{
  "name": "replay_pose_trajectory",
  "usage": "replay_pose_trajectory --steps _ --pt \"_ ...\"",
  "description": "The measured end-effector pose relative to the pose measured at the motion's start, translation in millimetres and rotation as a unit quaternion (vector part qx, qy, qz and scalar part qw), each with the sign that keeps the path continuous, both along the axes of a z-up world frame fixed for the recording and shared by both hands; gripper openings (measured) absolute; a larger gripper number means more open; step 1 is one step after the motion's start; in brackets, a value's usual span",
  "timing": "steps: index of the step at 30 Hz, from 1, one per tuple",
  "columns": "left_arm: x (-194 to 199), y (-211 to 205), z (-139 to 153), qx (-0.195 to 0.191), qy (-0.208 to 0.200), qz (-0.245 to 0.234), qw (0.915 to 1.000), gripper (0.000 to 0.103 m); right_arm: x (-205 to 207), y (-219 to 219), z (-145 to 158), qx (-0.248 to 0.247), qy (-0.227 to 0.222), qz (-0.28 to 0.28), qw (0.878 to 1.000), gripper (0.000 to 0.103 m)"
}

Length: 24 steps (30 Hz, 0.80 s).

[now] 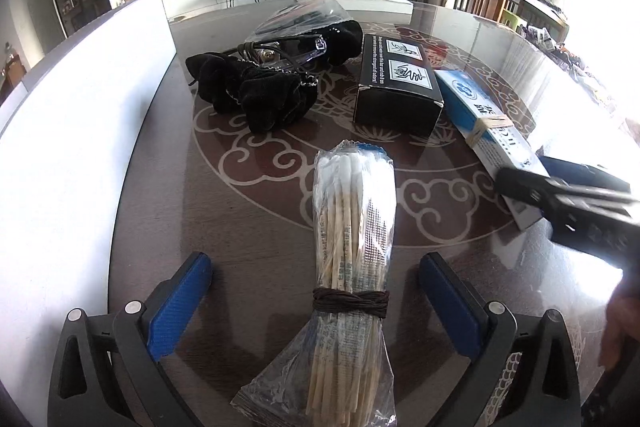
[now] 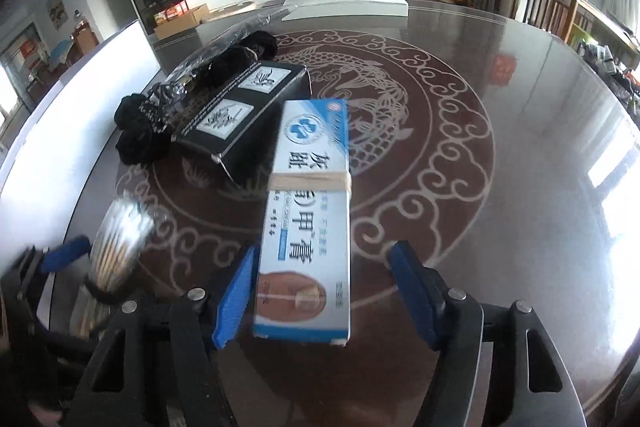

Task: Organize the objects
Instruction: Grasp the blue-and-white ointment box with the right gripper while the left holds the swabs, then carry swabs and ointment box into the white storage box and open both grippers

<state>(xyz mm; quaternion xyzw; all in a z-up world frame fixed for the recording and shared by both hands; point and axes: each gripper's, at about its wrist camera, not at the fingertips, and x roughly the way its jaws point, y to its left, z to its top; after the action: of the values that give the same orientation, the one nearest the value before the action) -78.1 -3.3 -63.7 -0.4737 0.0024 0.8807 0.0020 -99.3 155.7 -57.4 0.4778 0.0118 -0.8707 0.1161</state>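
A glossy dark tabletop (image 1: pixel 280 211) with a pale cloud-and-fish pattern fills a bright living room. Taking the black box (image 1: pixel 396 83) as landmark: far to its left stands a white panel (image 1: pixel 88 99), just left of it lies black cloth (image 1: pixel 256 95) under a clear bag. Nearer the camera and left of the box, a bagged bundle of cotton swabs (image 1: pixel 352 239) lies between the wide-apart fingers of the left tool (image 1: pixel 316 301), untouched. Just right of the box lies a blue-and-white carton (image 2: pixel 308 211), between the right tool (image 2: pixel 324 293) fingers; the left finger (image 2: pixel 234 301) looks to be touching it, the right one stands clear.
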Motion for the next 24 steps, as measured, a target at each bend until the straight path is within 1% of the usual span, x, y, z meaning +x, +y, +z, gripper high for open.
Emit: replay_pose_trajectory --steps 1,3,4,5,6,7,8,9,10,11,12,13,14,16,18,20,22,24 --pt "-1 0 1 -0.001 -0.011 -0.009 0.9999 0.103 4 6 0 -0.001 -0.007 0.008 1.0 0.069" --pt "-2 0 1 -0.001 -0.032 -0.022 0.9992 0.103 2 14 1 0.0 -0.031 0.011 0.999 0.08" --pt "-2 1 1 0.0 -0.036 -0.028 0.999 0.103 -2 14 2 0.001 -0.037 0.012 0.999 0.087" --pt "-1 1 2 0.002 -0.034 -0.032 0.9989 0.103 -5 13 4 0.002 -0.035 0.016 0.999 0.089" --pt "0 1 2 0.0 -0.028 -0.034 0.999 0.1 -12 8 6 0.003 -0.032 0.022 0.999 0.09" --pt "1 2 4 -0.003 -0.02 -0.038 0.9991 0.088 -18 3 6 0.006 -0.031 0.028 0.999 0.09" --pt "2 2 6 -0.003 -0.014 -0.042 0.999 0.069 -27 -3 5 0.008 -0.033 0.032 0.999 0.09" --pt "2 2 9 -0.002 -0.008 -0.047 0.9989 0.056 -37 -9 2 0.01 -0.038 0.037 0.999 0.09" --pt "0 2 12 0.002 -0.003 -0.053 0.9986 0.027 -45 -14 -2 0.014 -0.042 0.04 0.998 0.089" --pt "-1 2 12 0.002 -0.001 -0.053 0.9986 0.027 -50 -19 -6 0.02 -0.044 0.045 0.998 0.079" --pt "-1 1 13 0.012 0.001 -0.055 0.9984 0.027 -52 -24 -6 0.036 -0.033 0.048 0.998 0.069" --pt "0 -2 16 0.029 0.004 -0.054 0.9981 0.027 -51 -27 -5 0.048 -0.028 0.054 0.997 0.045" --pt "5 -4 19 0.041 0.012 -0.052 0.9978 0.027 -48 -26 -3 0.044 -0.034 0.057 0.997 0.044" --pt "17 -3 30 0.06 0.033 -0.052 0.9963 0.027 -36 -16 3 0.014 -0.046 0.052 0.998 0.044" --pt "28 -3 41 0.087 0.047 -0.054 0.9936 0.027 -21 -4 11 0.007 -0.046 0.044 0.998 0.044" --pt "44 -6 55 0.115 0.061 -0.058 0.9898 0.027 -9 4 21 -0.01 -0.045 0.039 0.998 0.044" --pt "58 -8 75 0.132 0.078 -0.062 0.9861 0.027 5 6 40 -0.03 -0.037 0.04 0.998 0.044" --pt "72 -19 97 0.143 0.098 -0.061 0.983 0.027 15 -5 64 -0.05 -0.02 0.056 0.997 0.044"
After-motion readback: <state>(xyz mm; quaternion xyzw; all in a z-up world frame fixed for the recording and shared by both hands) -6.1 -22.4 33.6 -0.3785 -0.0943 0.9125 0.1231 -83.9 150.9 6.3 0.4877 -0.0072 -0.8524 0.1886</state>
